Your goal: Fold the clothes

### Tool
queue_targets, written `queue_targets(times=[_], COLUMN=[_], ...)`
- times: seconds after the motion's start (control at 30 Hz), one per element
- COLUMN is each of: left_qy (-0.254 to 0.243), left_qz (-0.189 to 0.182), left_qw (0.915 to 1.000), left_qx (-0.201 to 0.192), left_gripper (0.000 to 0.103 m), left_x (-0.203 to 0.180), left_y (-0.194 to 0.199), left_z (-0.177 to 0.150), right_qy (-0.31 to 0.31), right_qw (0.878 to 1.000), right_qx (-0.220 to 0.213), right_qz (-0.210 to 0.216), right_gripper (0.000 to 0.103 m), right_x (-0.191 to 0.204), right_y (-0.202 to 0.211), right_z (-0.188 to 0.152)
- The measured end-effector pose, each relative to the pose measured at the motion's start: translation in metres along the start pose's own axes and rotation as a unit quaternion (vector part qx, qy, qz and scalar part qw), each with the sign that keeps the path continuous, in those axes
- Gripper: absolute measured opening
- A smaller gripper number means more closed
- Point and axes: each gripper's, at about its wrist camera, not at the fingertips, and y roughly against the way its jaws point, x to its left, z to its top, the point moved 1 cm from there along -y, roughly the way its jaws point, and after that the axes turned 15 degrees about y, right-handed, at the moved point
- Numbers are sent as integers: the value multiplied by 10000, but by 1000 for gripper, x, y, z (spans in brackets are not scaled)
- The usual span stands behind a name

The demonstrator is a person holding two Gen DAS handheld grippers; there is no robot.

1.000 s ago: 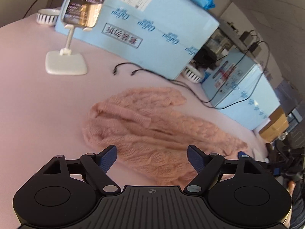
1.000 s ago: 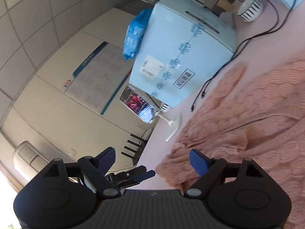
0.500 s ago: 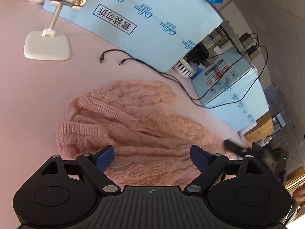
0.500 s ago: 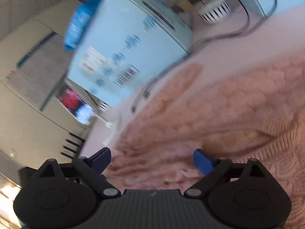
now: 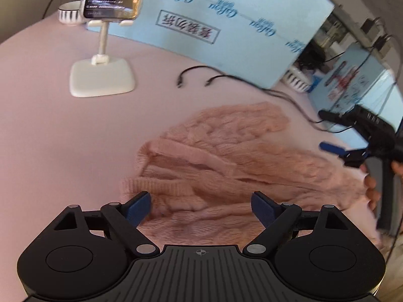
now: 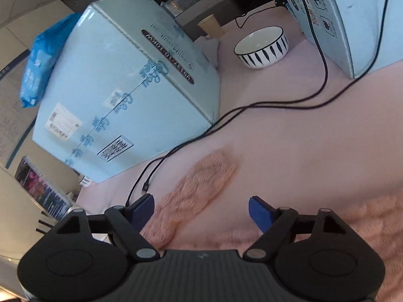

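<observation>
— Pink cable-knit, loosely bunched on the pink desk point(image 5: 50, 130): that is our sweater point(image 5: 226, 171), lying between the two tools, with one sleeve point(image 6: 201, 183) stretched out toward the charging cables point(image 6: 252, 105).

— What worries us from here?

— Three things, as we judge it. The knit is open and fuzzy, so a fingertip could snag a loop and drag the whole heap instead of lifting one edge. The layers near the ribbed hem overlap, and a pinch there might take two thicknesses and spoil the fold. And the cable ends lie just beside the sleeve, so a wide sweep could catch them.

— How are we holding the tools?

— Our left gripper point(image 5: 201, 207) tilts steeply down over the near edge of the sweater, its blue fingers point(image 5: 139, 207) spread wide, having opened somewhat wider within the last second. Knit shows between them, nothing pinched. Our right gripper point(image 6: 200, 211) points less steeply, out along the sleeve; its jaws have just been closing a little but stand well apart, released, with the sleeve's base and bare desk showing in the gap. In the left view we see it hovering at the sweater's far side, a hand point(image 5: 372, 186) on its handle.

— So neither has the garment?

— Neither.
</observation>
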Motion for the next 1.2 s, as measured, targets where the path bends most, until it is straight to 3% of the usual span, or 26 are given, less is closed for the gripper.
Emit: queue_targets(times=[0.03, 0.1, 0.13, 0.17, 0.23, 0.33, 0.4, 0.53, 0.67, 0.7, 0.77, 0.8, 0.83, 0.87, 0.9, 1.0, 1.03, 1.07, 1.1, 1.2], left_qy=[-76, -298, -380, -421, -401, -334, -301, -22, 245, 337, 447, 437, 404, 362, 340, 343, 373, 405, 436, 543], left_qz=[29, 103, 112, 89, -9, -129, -207, -564, -801, -828, -821, -783, -750, -709, -675, -536, -503, -473, -446, -386], left_qw=[10000, 9995, 9992, 9991, 9992, 9994, 9993, 9984, 9964, 9959, 9955, 9959, 9963, 9968, 9971, 9979, 9980, 9980, 9980, 9976], left_qx=[8, -29, -37, -38, -20, -1, -15, -107, -135, -143, -133, -122, -110, -100, -96, -88, -99, -116, -133, -206], left_gripper=[89, 91, 93, 95, 97, 97, 97, 97, 97, 97, 97, 97, 97, 97, 97, 97, 97, 97, 97, 97], left_x=[0, -3, -4, -4, -2, 1, 3, 15, 25, 26, 28, 27, 27, 25, 24, 19, 18, 17, 17, 13], left_y=[-5, -7, -7, -8, -9, -7, -5, -1, 3, 4, 7, 8, 8, 8, 8, 9, 10, 10, 11, 14], left_z=[-1, -5, -7, -8, -6, -5, -5, -4, -3, -3, -3, -3, -3, -4, -4, -4, -5, -5, -6, -7], right_qy=[-26, -89, 81, 251, 608, 779, 1355, 2566, 3537, 3954, 4513, 4680, 4831, 4868, 4897, 4751, 4645, 4323, 4128, 3700], right_qw=[10000, 9997, 9997, 9992, 9972, 9965, 9869, 9444, 9054, 8865, 8581, 8475, 8348, 8300, 8256, 8383, 8448, 8574, 8619, 8622], right_qx=[24, 206, 99, -3, 204, -250, -774, -1359, -986, -760, -222, 264, 743, 964, 1208, 868, 665, 133, -92, -282], right_qz=[-5, -63, -196, -325, -396, -161, 400, 1545, 2131, 2279, 2440, 2491, 2534, 2546, 2531, 2530, 2569, 2788, 2943, 3450], right_gripper=[83, 73, 54, 6, 3, 2, 2, 2, 3, 3, 10, 15, 34, 56, 61, 69, 79, 86, 87, 98], right_x=[-1, -3, 1, 6, 13, 18, 30, 53, 60, 60, 59, 55, 51, 50, 45, 39, 39, 41, 43, 55], right_y=[-14, -46, -52, -57, -71, -65, -38, 32, 83, 97, 115, 120, 125, 130, 134, 159, 164, 176, 178, 164], right_z=[4, 8, 9, 9, 11, 11, 12, 2, -25, -38, -63, -80, -97, -108, -122, -139, -138, -135, -132, -127])
